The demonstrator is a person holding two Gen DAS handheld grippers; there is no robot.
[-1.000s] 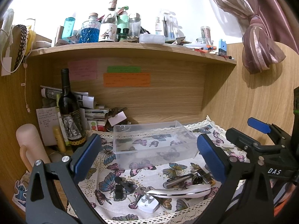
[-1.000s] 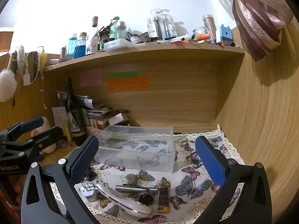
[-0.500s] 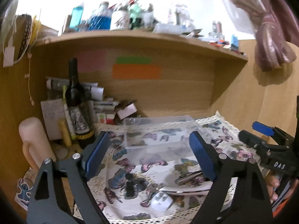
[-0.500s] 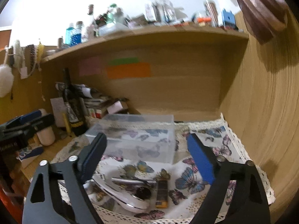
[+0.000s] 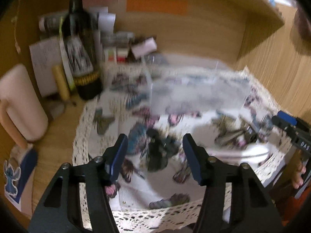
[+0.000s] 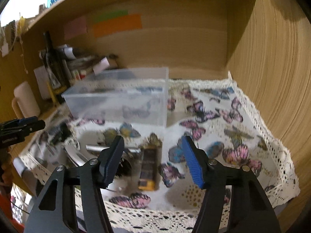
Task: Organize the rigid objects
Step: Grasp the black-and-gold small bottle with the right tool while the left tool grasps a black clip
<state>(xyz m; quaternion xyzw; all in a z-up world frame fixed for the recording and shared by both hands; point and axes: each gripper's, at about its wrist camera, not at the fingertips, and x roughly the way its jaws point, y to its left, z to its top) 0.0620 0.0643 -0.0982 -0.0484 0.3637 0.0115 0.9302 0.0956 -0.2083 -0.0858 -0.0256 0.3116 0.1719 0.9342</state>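
Note:
A clear plastic box (image 5: 196, 91) (image 6: 120, 99) stands on the butterfly cloth (image 6: 223, 116). In front of it lie small rigid items. My left gripper (image 5: 154, 155) is open and empty, low over a small black object (image 5: 161, 145); both views are blurred. My right gripper (image 6: 152, 157) is open and empty, just above a black and yellow lighter-like bar (image 6: 148, 169). Left of the bar lie a metal tool (image 6: 101, 147) and a white curved handle (image 6: 77, 157), which also shows in the left wrist view (image 5: 246, 153).
A dark wine bottle (image 5: 81, 54) and a pink mug (image 5: 21, 104) stand left of the cloth, with papers and small boxes (image 5: 116, 52) behind. Wooden walls close the back and right (image 6: 272, 68). The cloth's lace edge (image 6: 155, 217) hangs at the front.
Both grippers have dropped down and forward toward the items on the cloth, and their jaws have narrowed. Nothing has been taken hold of.

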